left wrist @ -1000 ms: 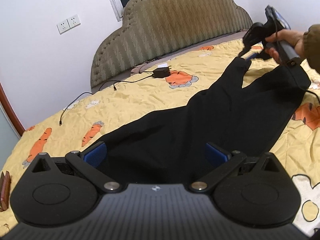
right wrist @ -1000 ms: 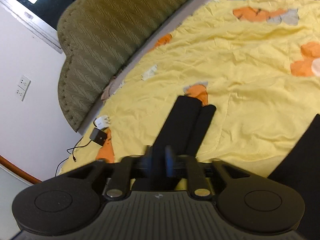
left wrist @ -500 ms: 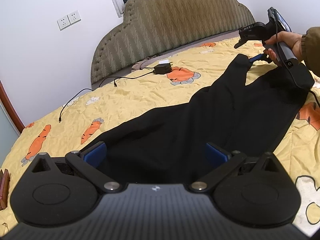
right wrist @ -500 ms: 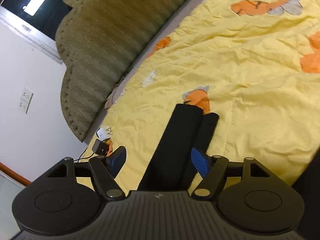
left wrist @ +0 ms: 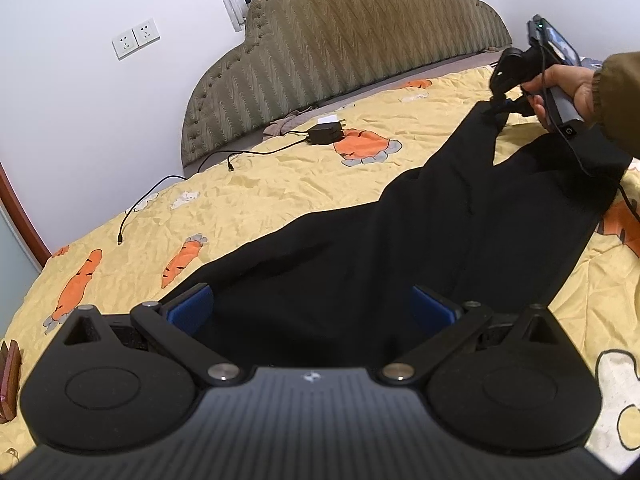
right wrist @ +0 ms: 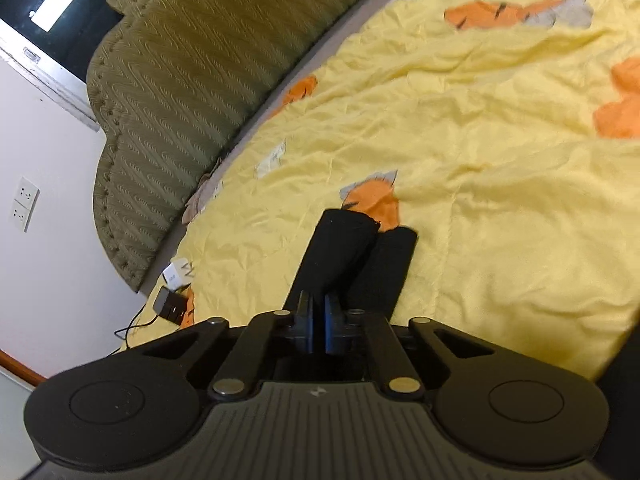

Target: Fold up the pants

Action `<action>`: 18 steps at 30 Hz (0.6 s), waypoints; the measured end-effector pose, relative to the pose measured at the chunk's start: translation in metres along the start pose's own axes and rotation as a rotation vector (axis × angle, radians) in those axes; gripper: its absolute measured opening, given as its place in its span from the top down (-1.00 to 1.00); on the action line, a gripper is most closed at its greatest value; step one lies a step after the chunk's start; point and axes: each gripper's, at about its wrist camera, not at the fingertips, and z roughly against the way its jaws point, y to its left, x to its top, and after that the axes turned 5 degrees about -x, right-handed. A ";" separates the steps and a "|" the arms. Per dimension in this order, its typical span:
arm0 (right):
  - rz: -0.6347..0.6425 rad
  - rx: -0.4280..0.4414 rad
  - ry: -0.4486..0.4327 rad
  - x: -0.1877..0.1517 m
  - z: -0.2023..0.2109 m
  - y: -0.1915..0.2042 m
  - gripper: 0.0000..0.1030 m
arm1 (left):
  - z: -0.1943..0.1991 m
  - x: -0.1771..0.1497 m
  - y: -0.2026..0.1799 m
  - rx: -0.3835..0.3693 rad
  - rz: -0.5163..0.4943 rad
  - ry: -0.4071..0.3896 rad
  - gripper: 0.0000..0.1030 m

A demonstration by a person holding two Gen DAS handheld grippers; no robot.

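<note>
Black pants [left wrist: 400, 248] lie spread on the yellow bedspread [left wrist: 260, 196]. My left gripper [left wrist: 312, 306] is open, its blue pads either side of the waist end, just above the cloth. My right gripper [right wrist: 317, 328] is shut on the pants' far leg [right wrist: 340, 252], whose cuff end lies on the bedspread beside the other leg [right wrist: 390, 268]. In the left wrist view the right gripper [left wrist: 498, 104] sits at the far leg end, held by a hand.
A padded headboard [left wrist: 340, 48] stands behind the bed. A black charger [left wrist: 324, 134] with a cable [left wrist: 152, 196] lies on the bedspread near it; it also shows in the right wrist view [right wrist: 170, 304]. Wall sockets [left wrist: 134, 38] sit left.
My right gripper opened half a second ago and has now shut on the pants leg again. My left gripper stays open over the waist.
</note>
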 end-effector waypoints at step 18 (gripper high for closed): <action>0.042 0.067 -0.149 0.009 0.160 -0.031 0.95 | 0.016 0.004 0.000 -0.057 0.041 -0.012 -1.00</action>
